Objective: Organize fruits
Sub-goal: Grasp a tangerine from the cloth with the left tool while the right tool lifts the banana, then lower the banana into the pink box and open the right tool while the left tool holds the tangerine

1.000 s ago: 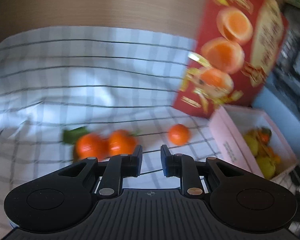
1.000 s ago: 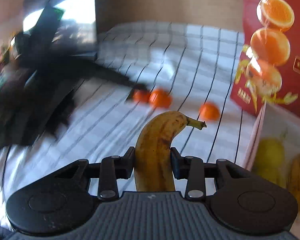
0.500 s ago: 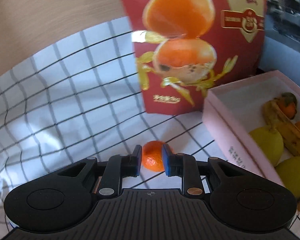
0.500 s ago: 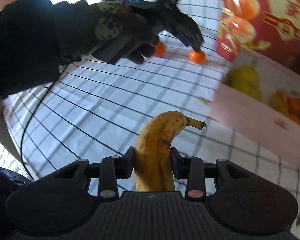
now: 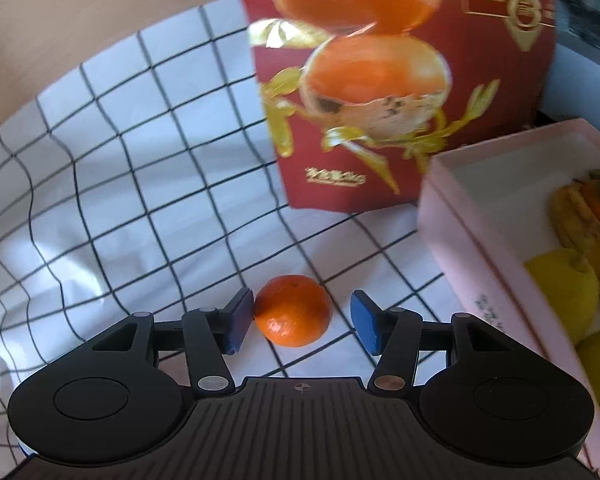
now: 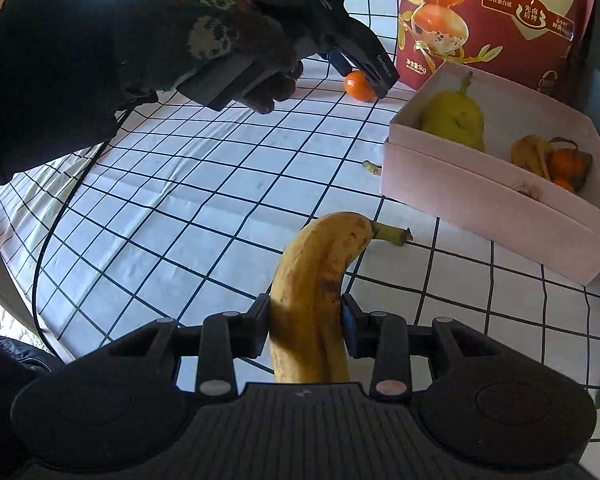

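A small orange tangerine (image 5: pixel 293 311) lies on the checked cloth between the open fingers of my left gripper (image 5: pixel 302 322); the left pad touches it, the right pad stands apart. It also shows in the right wrist view (image 6: pixel 359 85) under the left gripper (image 6: pixel 366 72). My right gripper (image 6: pixel 305 326) is shut on a spotted yellow banana (image 6: pixel 316 280), held above the cloth with its stem pointing right. A pink box (image 6: pixel 484 194) to the right holds a yellow pear (image 6: pixel 454 118), a banana (image 6: pixel 534 156) and tangerines (image 6: pixel 566 164).
A tall red egg-print box (image 5: pixel 380 80) stands behind the pink box (image 5: pixel 460 240). The white checked cloth (image 6: pixel 220 184) covers the table. A gloved hand (image 6: pixel 140 52) holds the left gripper. A small green stem bit (image 6: pixel 371 167) lies by the pink box.
My left gripper has closed in on the tangerine and opened its fingers around it. My right gripper still holds the banana and has swung so the pink box lies nearer.
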The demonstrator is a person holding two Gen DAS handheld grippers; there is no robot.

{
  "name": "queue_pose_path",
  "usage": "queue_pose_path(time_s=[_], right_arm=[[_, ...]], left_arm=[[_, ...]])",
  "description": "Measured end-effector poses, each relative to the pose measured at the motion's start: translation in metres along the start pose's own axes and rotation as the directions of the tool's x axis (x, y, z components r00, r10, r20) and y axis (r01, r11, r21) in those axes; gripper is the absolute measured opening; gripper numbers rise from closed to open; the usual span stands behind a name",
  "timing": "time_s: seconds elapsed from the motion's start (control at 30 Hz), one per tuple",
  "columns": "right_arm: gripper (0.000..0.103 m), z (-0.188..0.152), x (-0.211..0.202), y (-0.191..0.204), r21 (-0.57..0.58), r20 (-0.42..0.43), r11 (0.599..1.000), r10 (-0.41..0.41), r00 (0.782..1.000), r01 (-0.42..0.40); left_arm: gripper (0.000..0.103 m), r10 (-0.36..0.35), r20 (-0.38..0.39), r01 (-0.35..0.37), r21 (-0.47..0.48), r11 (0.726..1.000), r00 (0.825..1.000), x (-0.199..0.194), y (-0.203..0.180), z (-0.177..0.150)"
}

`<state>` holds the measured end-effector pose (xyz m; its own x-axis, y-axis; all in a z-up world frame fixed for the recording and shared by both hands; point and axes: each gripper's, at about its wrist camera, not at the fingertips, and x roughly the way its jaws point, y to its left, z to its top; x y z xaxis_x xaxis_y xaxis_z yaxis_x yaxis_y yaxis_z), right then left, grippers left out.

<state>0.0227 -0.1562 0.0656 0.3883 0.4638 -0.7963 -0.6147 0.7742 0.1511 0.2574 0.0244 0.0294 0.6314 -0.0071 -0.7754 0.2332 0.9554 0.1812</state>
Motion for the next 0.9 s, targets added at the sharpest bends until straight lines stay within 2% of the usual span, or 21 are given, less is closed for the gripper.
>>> queue_pose_path(time_s=[0.13, 0.2, 0.3, 0.5, 0.7, 0.9], right_arm=[[0.036, 0.0, 0.002, 0.0, -0.003, -0.007, 1.0, 0.003, 1.0, -0.003], [0.036, 0.001, 0.003, 0.001, -0.005, -0.01, 1.0, 0.002, 1.0, -0.002], [0.037, 0.001, 0.003, 0.001, -0.006, -0.011, 1.0, -0.001, 1.0, 0.001], [0.037, 0.0, 0.004, 0.002, -0.004, -0.011, 1.0, -0.008, 1.0, 0.008], [0.037, 0.0, 0.004, 0.003, -0.015, -0.011, 1.0, -0.019, 1.0, 0.019], [0.036, 0.003, -0.007, 0.003, -0.011, 0.009, 1.0, 0.025, 1.0, -0.024]], left_arm=[[0.056, -0.049, -0.035, 0.048, -0.04, 0.998, 0.998, 0.01, 0.01, -0.002], [0.055, -0.058, -0.025, 0.057, -0.05, 0.997, 0.998, 0.01, 0.012, -0.004], [0.049, -0.055, -0.019, 0.054, -0.055, 0.997, 0.998, 0.006, 0.012, -0.004], [0.049, -0.111, -0.016, 0.11, -0.059, 0.992, 0.994, -0.008, 0.006, -0.007], [0.049, -0.161, 0.008, 0.161, -0.081, 0.984, 0.987, -0.04, 0.0, -0.018], [0.049, -0.26, 0.053, 0.266, -0.185, 0.946, 0.964, -0.098, -0.001, -0.051]])
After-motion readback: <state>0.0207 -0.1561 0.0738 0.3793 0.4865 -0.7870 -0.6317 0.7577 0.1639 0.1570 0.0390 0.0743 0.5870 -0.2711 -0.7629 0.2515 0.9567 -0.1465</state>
